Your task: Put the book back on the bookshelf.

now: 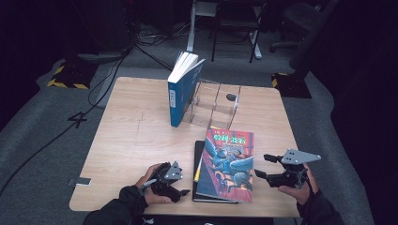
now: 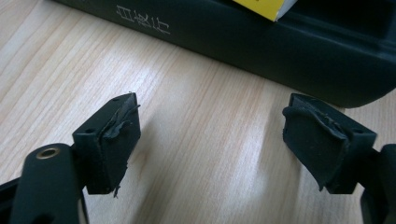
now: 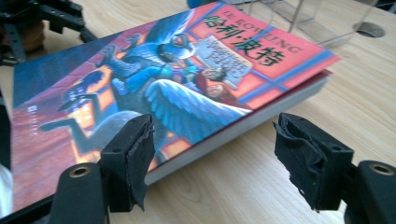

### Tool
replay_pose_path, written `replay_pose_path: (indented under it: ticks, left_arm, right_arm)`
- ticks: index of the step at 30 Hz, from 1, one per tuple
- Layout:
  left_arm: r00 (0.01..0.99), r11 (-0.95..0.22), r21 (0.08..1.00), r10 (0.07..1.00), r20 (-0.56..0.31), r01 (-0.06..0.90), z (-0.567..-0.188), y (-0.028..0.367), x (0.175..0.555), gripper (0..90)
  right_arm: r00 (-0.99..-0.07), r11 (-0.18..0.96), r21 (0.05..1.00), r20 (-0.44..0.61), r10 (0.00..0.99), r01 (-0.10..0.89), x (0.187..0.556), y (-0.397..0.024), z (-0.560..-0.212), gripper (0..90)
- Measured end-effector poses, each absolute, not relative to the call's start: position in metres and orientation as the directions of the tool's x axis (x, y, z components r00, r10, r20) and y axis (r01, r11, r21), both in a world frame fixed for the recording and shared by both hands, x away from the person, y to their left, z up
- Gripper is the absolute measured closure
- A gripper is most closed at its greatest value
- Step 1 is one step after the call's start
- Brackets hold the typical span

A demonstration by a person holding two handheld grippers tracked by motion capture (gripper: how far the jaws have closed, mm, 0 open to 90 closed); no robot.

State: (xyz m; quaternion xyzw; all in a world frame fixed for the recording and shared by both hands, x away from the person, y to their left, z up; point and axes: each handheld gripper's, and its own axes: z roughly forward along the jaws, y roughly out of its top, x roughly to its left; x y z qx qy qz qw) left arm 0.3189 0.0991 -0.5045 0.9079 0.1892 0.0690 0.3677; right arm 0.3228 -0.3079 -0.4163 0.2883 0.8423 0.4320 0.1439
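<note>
A colourful illustrated book (image 1: pixel 226 164) (image 3: pixel 187 84) lies flat on top of a black book (image 1: pixel 198 157) (image 2: pixel 280 51) near the table's front edge. My left gripper (image 1: pixel 184 185) (image 2: pixel 210 140) rests low on the table just left of the stack. It is open, with bare wood between its pads, and faces the black book's spine. My right gripper (image 1: pixel 261 165) (image 3: pixel 212 140) hovers to the right of the stack. It is open and points at the colourful book's near corner, with nothing held. A blue book (image 1: pixel 180 91) stands upright in a clear acrylic rack (image 1: pixel 216 101).
The rack's remaining slots (image 3: pixel 303 14) are behind the stack. A dark round hole (image 1: pixel 231 97) (image 3: pixel 369 29) is in the wooden tabletop (image 1: pixel 136 136) near the rack. Chairs, cables and stands crowd the dark floor beyond the table's far edge.
</note>
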Motion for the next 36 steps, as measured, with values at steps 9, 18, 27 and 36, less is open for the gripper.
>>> replay_pose_path:
  ticks: [9, 18, 27, 36]
  left_arm:
    - [0.924, -0.662, 0.694, 0.382, -0.013, 0.283, -0.505, 0.098, 0.321, 18.1]
    - [0.925, -0.664, 0.692, 0.38, -0.013, 0.283, -0.504, 0.098, 0.321, 17.8]
    - [0.925, -0.663, 0.693, 0.379, -0.015, 0.283, -0.505, 0.097, 0.322, 17.4]
    - [0.926, -0.664, 0.693, 0.376, -0.016, 0.282, -0.505, 0.097, 0.322, 17.4]
  right_arm:
    - [-0.828, 0.499, 0.78, 0.044, 0.558, 0.378, 0.324, -0.286, -0.423, 26.8]
    - [-0.817, 0.518, 0.73, 0.097, 0.568, 0.446, 0.334, -0.281, -0.44, 16.9]
    - [-0.819, 0.505, 0.723, 0.147, 0.554, 0.472, 0.342, -0.284, -0.444, 13.2]
    - [-0.81, 0.48, 0.716, 0.204, 0.55, 0.507, 0.348, -0.286, -0.449, 11.3]
